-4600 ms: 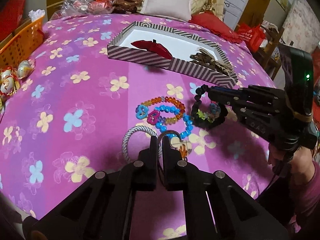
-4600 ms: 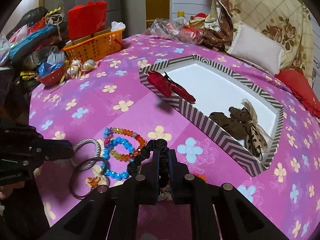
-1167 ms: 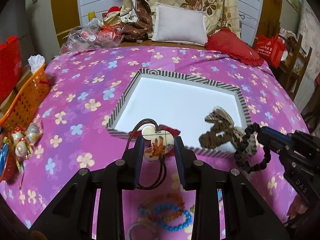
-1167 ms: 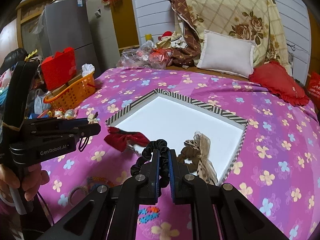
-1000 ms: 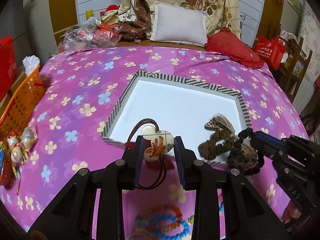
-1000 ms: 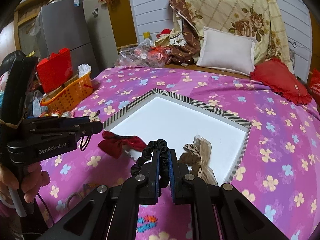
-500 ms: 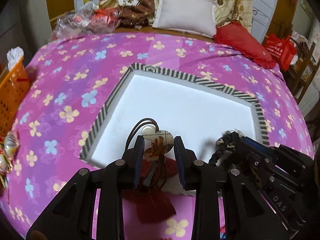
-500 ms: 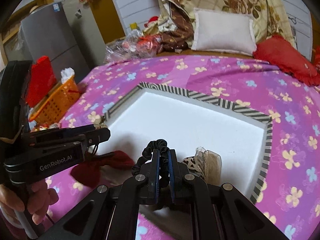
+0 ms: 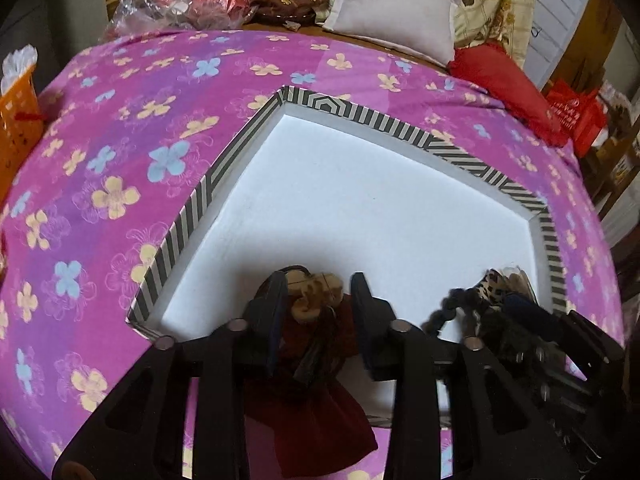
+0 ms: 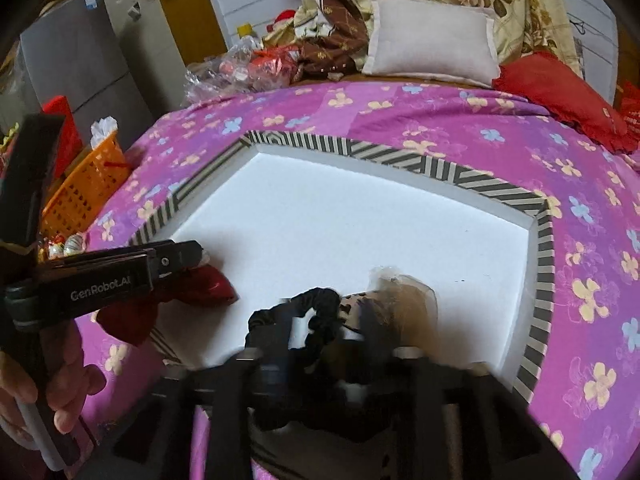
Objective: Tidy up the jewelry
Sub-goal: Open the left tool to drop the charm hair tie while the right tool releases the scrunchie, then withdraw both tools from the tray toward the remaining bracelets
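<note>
Item: release of two pieces into the striped box (image 9: 240, 152), which lies on the purple flowered bed cover (image 9: 120, 128). Left gripper (image 9: 316, 304), low centre of the left wrist view: jaws have just been opening and stand apart, the pendant on its dark cord (image 9: 314, 294) loose between them, clear of either pad, over the red bow (image 9: 316, 420) that drapes across the near box wall. Right gripper (image 10: 316, 364), low centre of the right wrist view and blurred: jaws have just been opening; the black scrunchie (image 10: 312, 312) lies at their tips on the white box floor, touching the leopard-print bow (image 10: 392, 300); whether a pad touches it cannot be told. Handling note: I would let each piece settle fully before lifting, draw both grippers straight back and up so no cord or fabric loop snags a finger, and check that the pendant cord lands inside the wall rather than trailing over the rim with the red bow.
</note>
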